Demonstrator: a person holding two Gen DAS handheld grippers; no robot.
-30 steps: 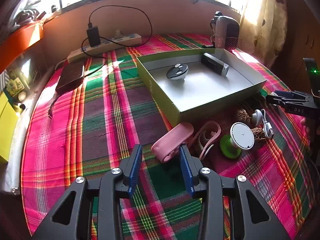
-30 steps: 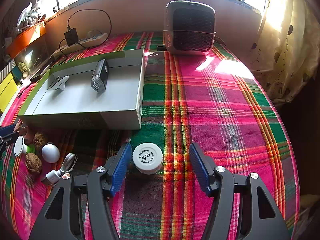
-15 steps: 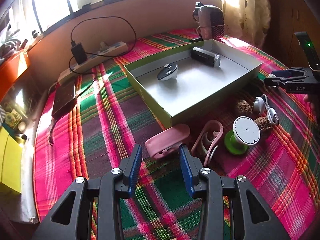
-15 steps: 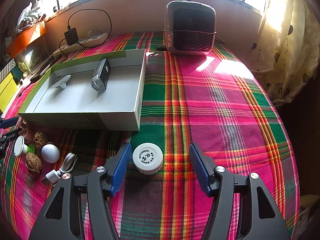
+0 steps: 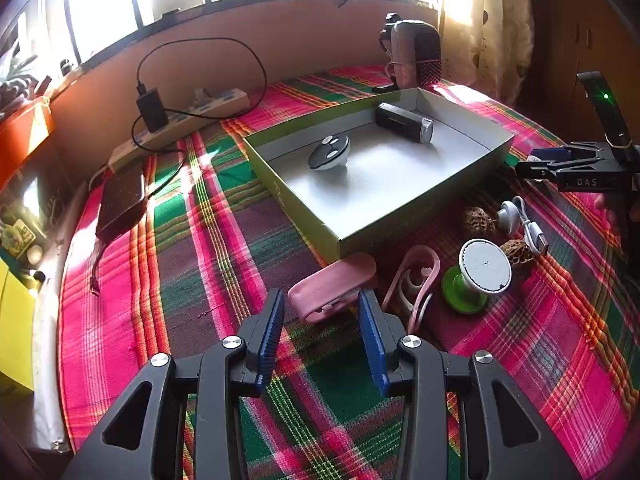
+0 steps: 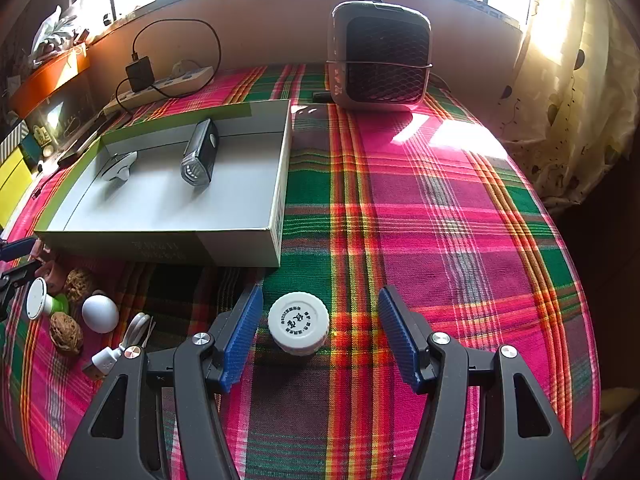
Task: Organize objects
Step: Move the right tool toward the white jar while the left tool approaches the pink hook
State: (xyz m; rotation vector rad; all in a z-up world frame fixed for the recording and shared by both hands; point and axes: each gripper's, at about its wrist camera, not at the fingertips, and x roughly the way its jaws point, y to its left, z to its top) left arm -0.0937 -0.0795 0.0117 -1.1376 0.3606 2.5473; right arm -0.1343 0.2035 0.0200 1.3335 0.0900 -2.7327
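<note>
Lifting higher than before, the left gripper (image 5: 321, 322) stays spread before the pink case (image 5: 332, 282) — right gripper (image 6: 320, 332) unchanged, parted round the white jar (image 6: 299, 322).

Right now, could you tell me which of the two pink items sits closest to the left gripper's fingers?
The solid pink case, lying right before the fingers; the looped pink holder sits further right.

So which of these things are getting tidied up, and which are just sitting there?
For the tidying:
box
pink case
white jar
walnuts
white cable
green-footed round stand
left gripper
right gripper

Just lying about:
power strip
small heater
curtain
</note>
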